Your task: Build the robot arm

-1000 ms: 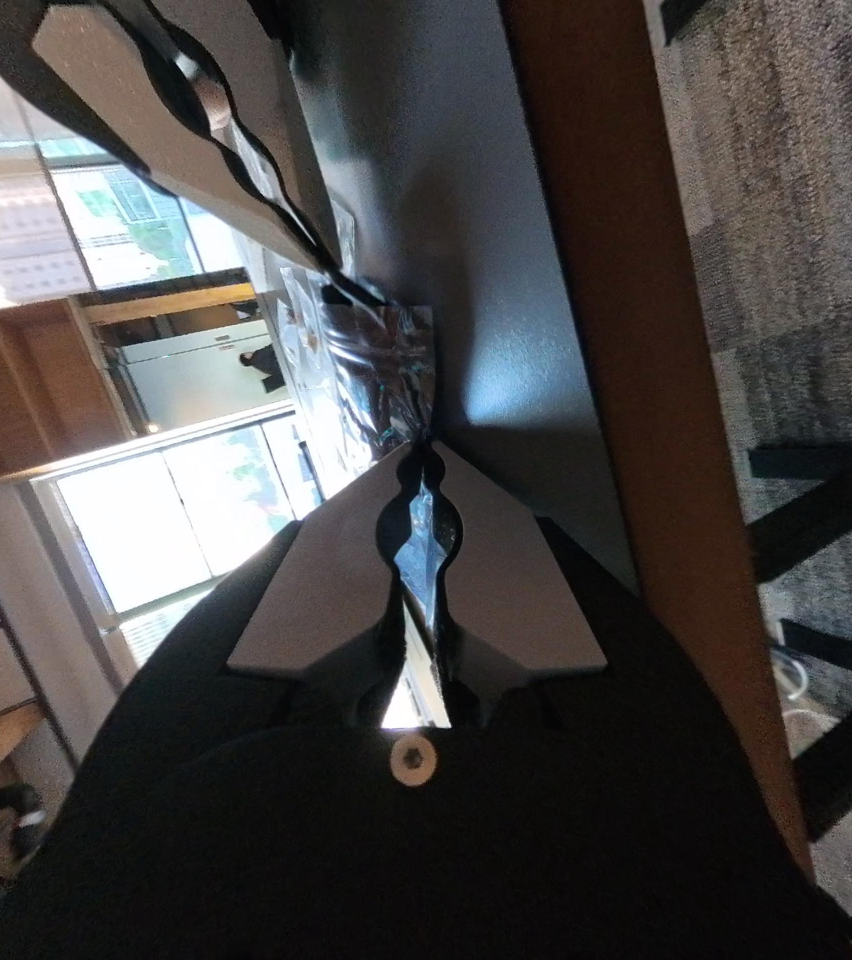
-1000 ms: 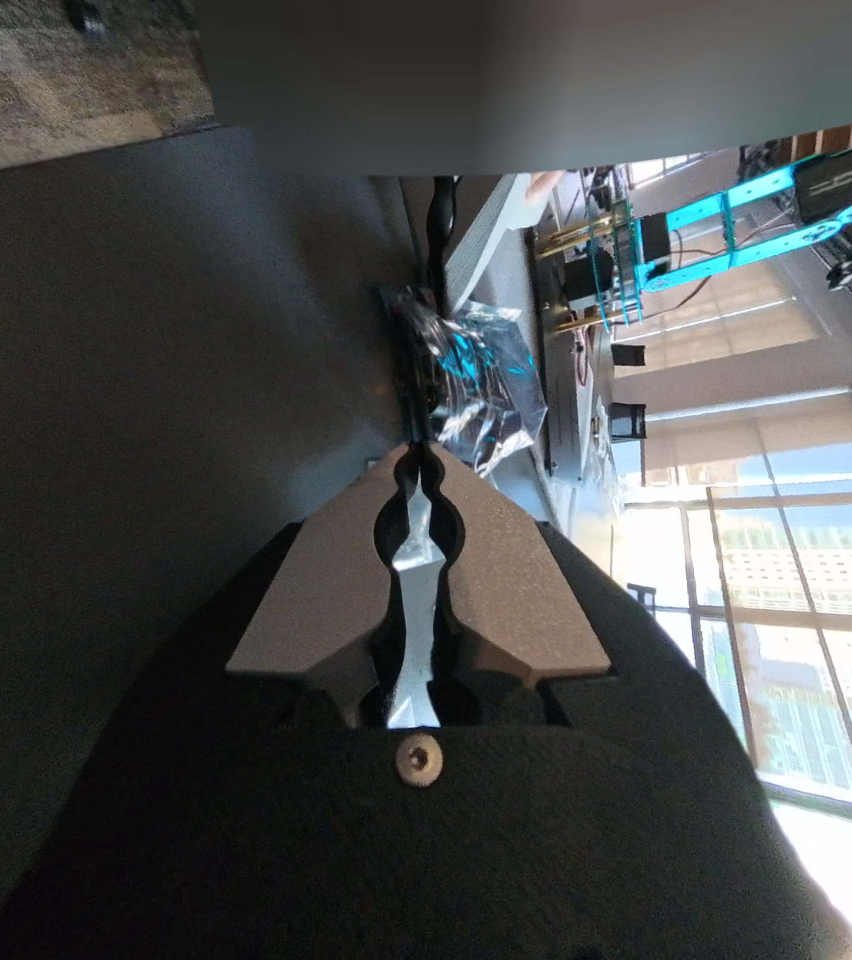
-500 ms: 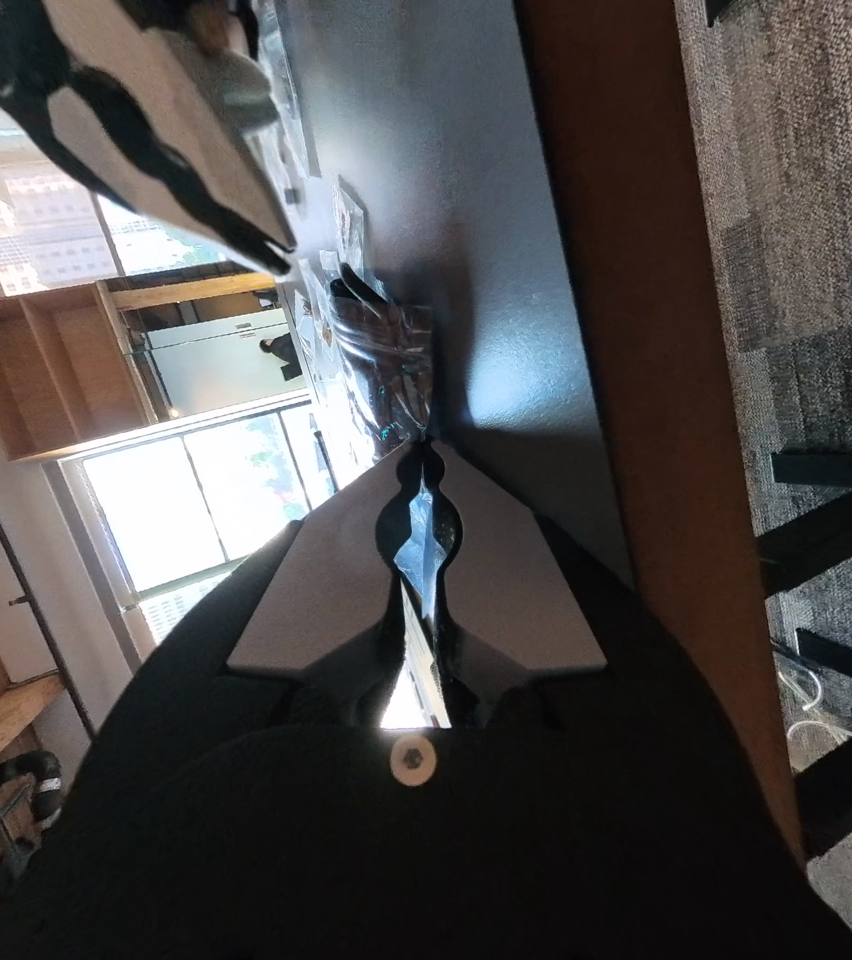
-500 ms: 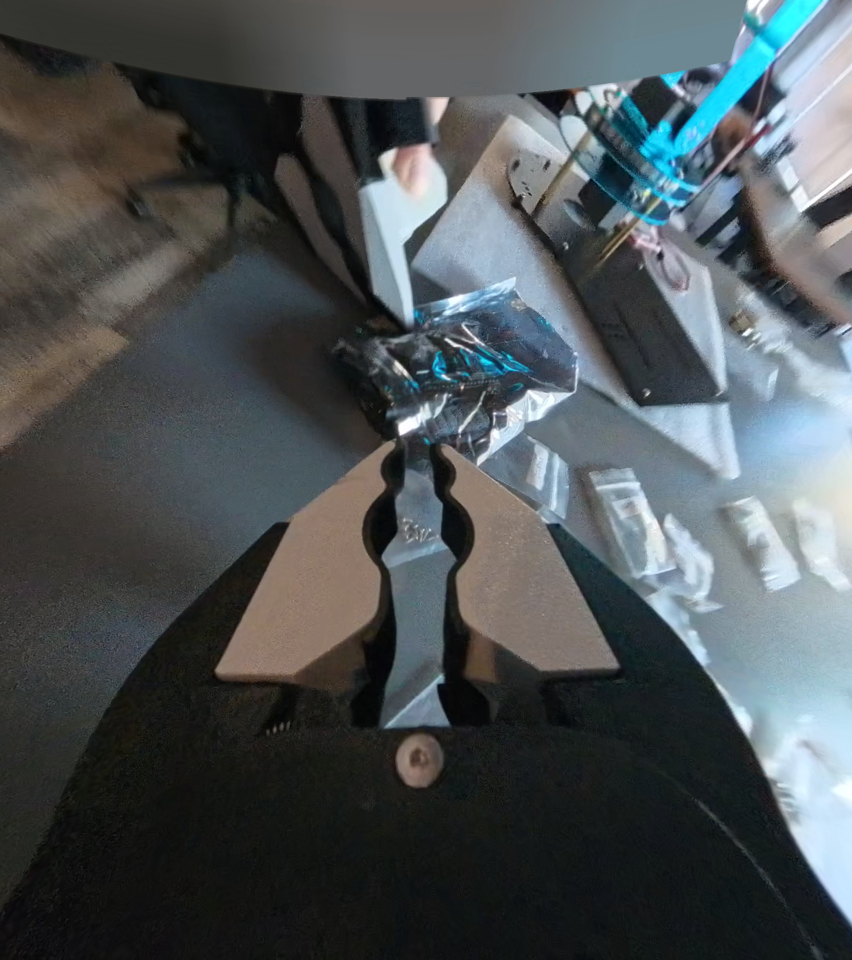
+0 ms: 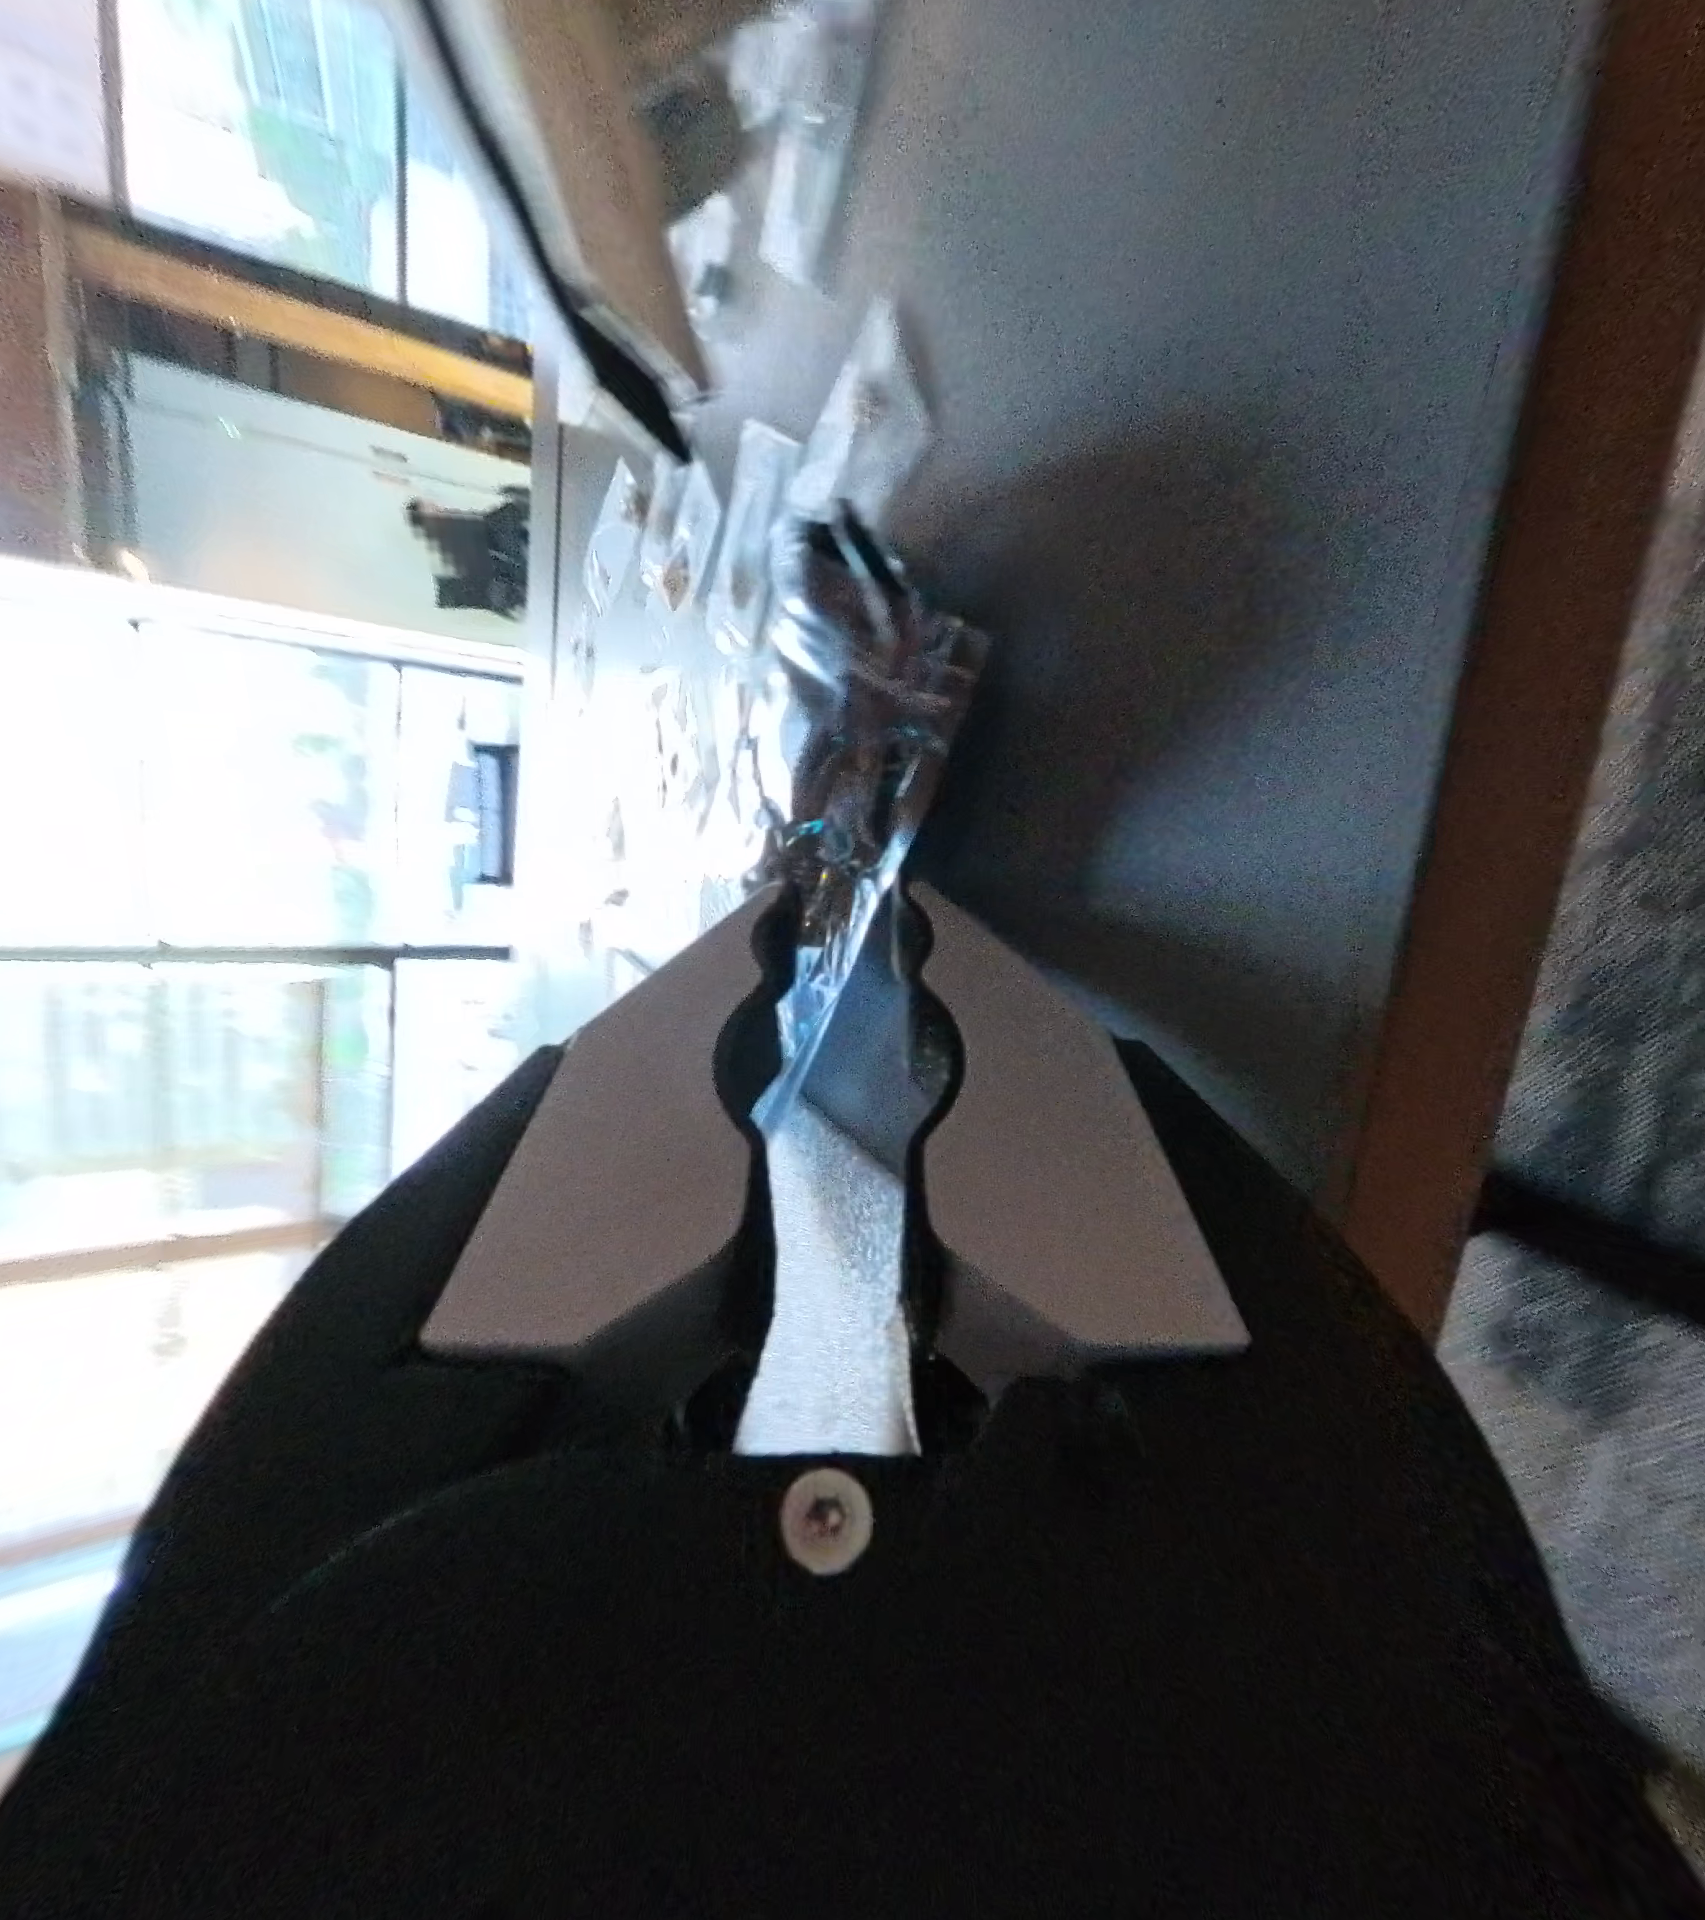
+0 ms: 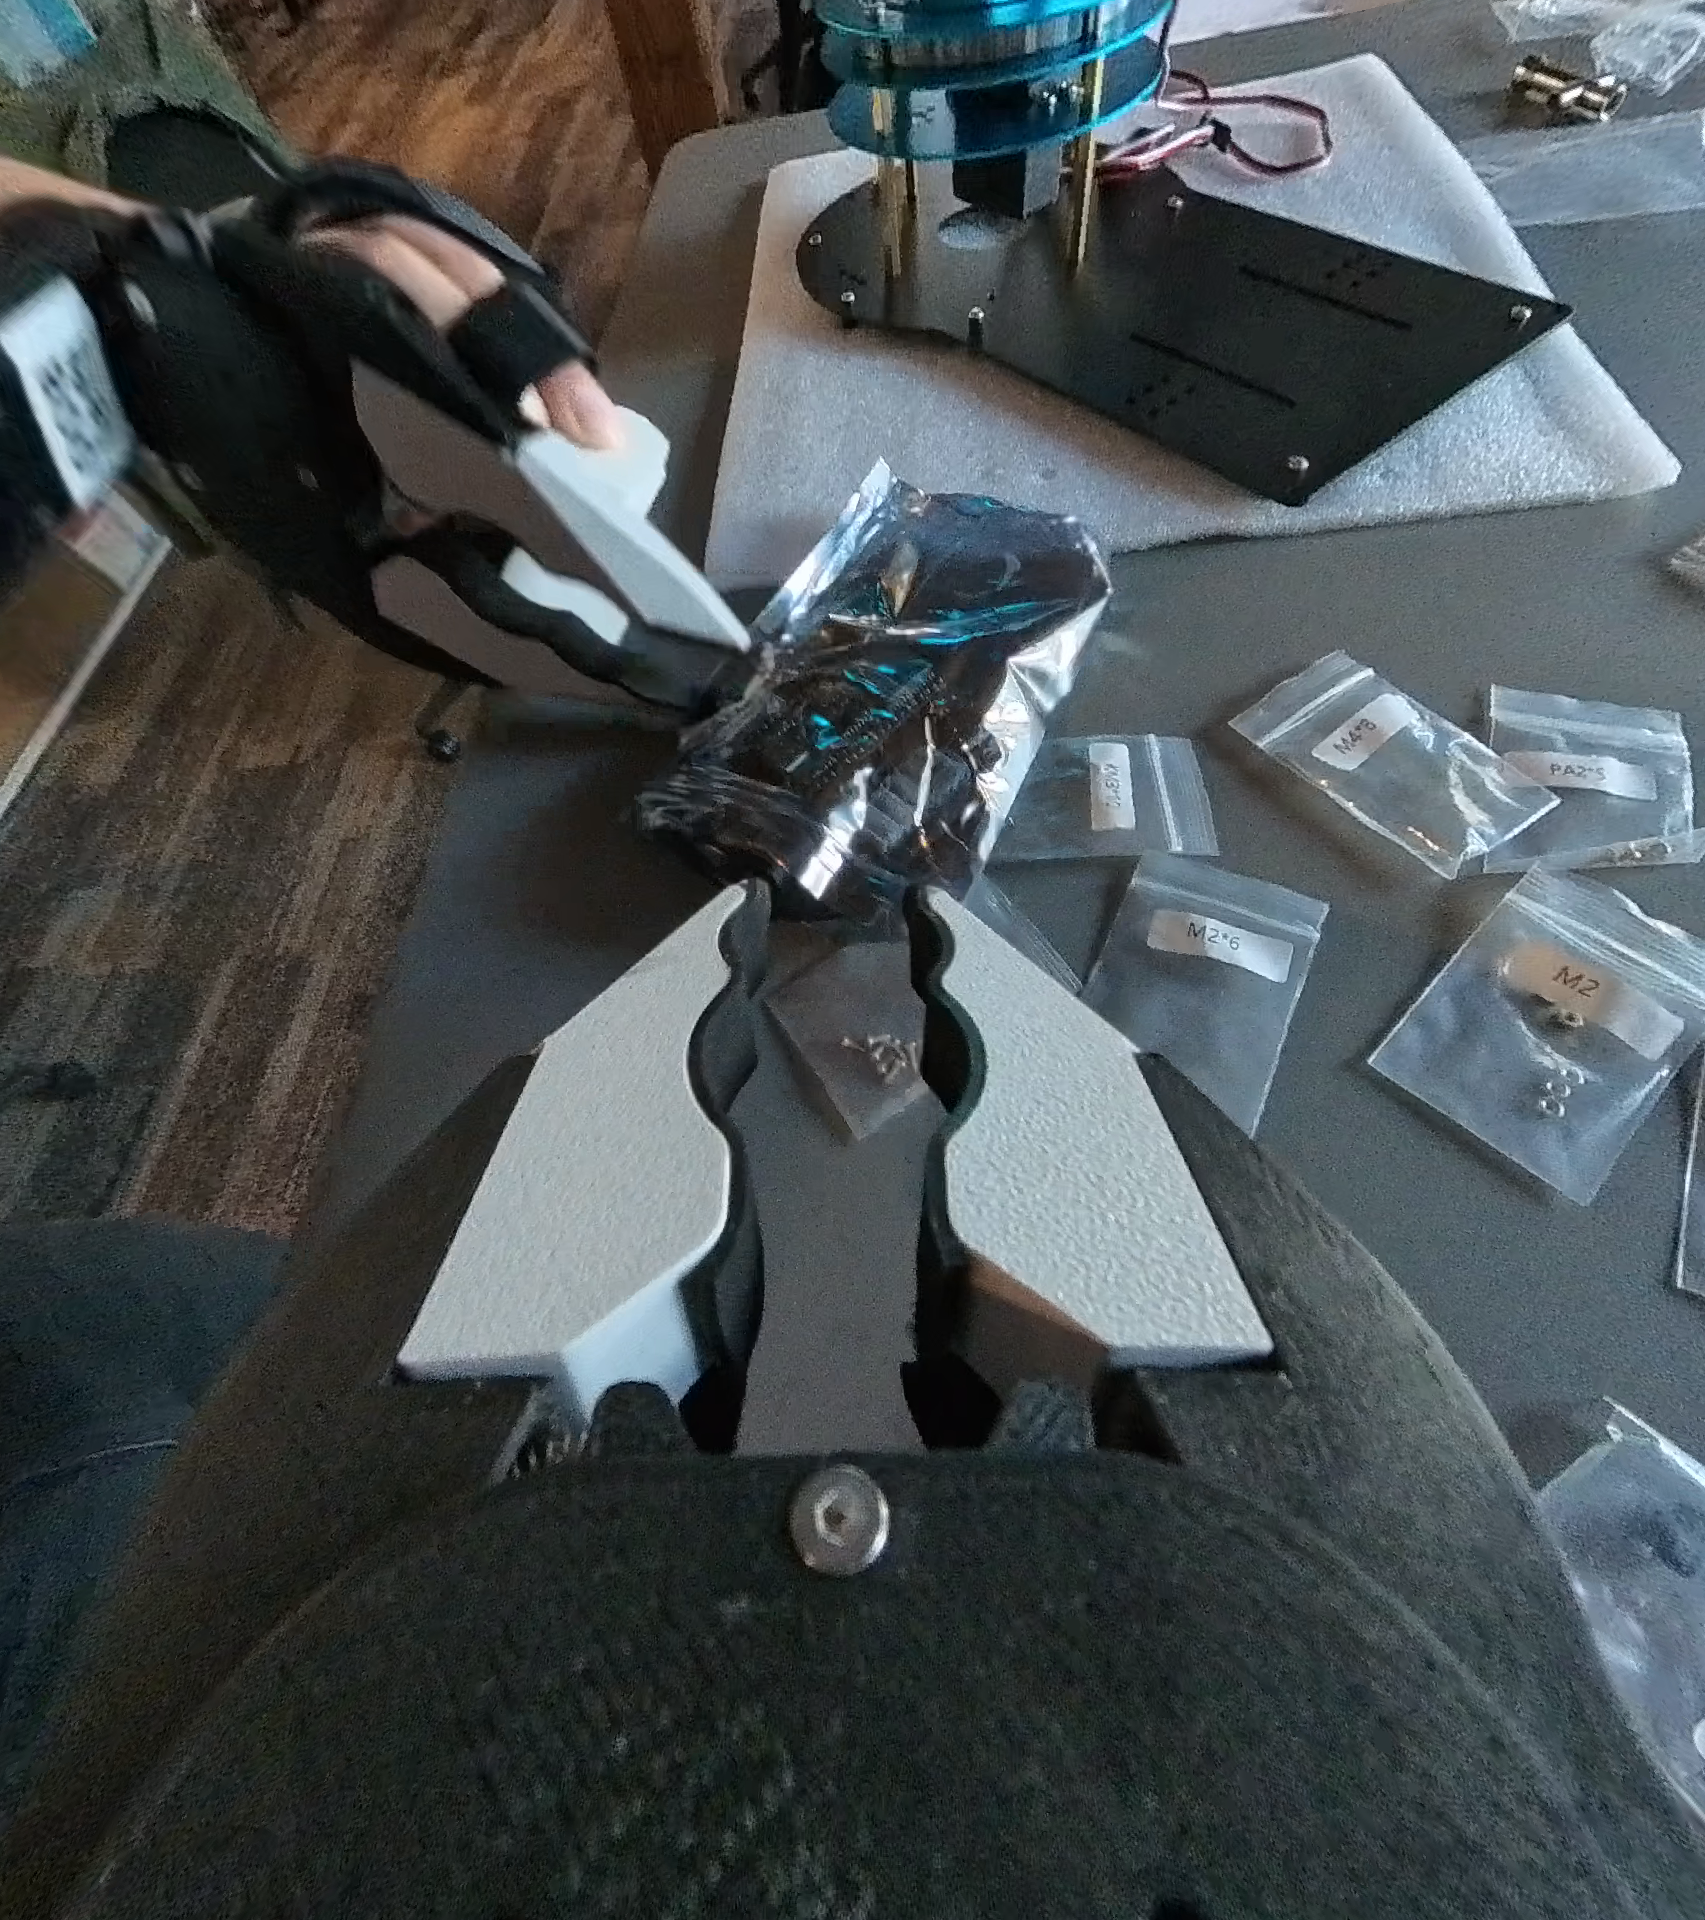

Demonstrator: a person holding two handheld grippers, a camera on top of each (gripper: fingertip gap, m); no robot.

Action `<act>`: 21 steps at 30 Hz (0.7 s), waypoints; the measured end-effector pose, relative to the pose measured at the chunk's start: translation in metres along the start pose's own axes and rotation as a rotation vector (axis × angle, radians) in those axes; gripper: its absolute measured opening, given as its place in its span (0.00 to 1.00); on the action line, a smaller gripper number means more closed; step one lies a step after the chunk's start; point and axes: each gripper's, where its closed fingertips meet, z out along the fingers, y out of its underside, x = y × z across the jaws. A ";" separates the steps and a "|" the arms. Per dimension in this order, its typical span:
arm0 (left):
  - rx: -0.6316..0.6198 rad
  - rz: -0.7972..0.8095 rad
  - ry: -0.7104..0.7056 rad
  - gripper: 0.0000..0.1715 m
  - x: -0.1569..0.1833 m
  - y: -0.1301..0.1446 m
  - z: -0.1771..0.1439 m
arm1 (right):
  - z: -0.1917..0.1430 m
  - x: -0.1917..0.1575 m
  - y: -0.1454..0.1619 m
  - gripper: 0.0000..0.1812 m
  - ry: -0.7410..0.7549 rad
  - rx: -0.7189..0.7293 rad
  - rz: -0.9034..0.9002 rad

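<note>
Right gripper [image 6: 832,914] now slightly open, released bag [image 6: 889,717], tips just beside it. Left gripper [image 5: 843,904] partly parted, still pinching bag corner near table [image 6: 536,935] edge.

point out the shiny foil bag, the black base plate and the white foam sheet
shiny foil bag [image 6: 889,727], right wrist view, crinkled middle
black base plate [image 6: 1243,343], right wrist view, flat top
white foam sheet [image 6: 1513,436], right wrist view, bare right corner

Surroundings: grey tabletop [image 6: 1450,623], bench clutter.
Small clear zip bags [image 6: 1212,961] with white labels lie scattered at right; black base plate [image 6: 1243,353] on white foam sheet [image 6: 1513,436] carries blue acrylic discs [image 6: 993,62] on posts.
</note>
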 end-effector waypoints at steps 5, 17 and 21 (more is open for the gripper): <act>-0.012 -0.379 -0.075 0.16 -0.035 0.017 -0.018 | -0.002 0.006 0.000 0.14 0.002 0.015 0.037; -0.080 -1.357 0.224 0.20 -0.044 0.067 -0.002 | 0.036 0.035 -0.043 0.26 0.133 0.004 0.178; -0.141 -1.339 0.238 0.25 -0.032 0.081 0.007 | 0.082 0.055 -0.047 0.29 0.012 -0.195 0.280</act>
